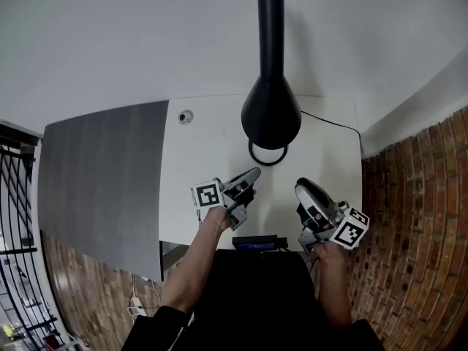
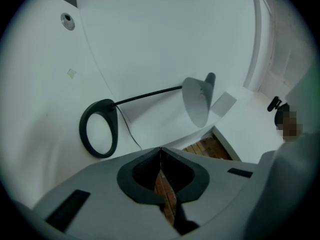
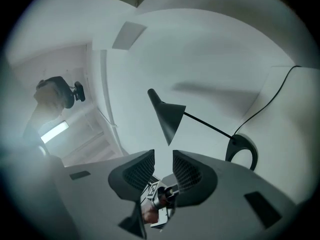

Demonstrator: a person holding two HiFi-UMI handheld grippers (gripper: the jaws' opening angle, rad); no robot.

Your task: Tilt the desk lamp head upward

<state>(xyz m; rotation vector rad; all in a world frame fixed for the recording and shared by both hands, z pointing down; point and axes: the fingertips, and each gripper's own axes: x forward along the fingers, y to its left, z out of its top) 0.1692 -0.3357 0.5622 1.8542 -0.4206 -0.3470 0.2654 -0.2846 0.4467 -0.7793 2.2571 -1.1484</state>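
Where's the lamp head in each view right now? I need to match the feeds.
Head view: lamp head at upper centre, seen from above.
Left gripper view: right of centre, looking pale.
Right gripper view: centre, a dark cone.
Shared landmark: ring-shaped lamp base.

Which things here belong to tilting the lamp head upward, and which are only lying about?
For the job:
- lamp head
- ring base
- left gripper, jaws together
- right gripper, jaws apart, empty

Lying about:
- power cord
- round desk fitting
- dark device at the desk edge
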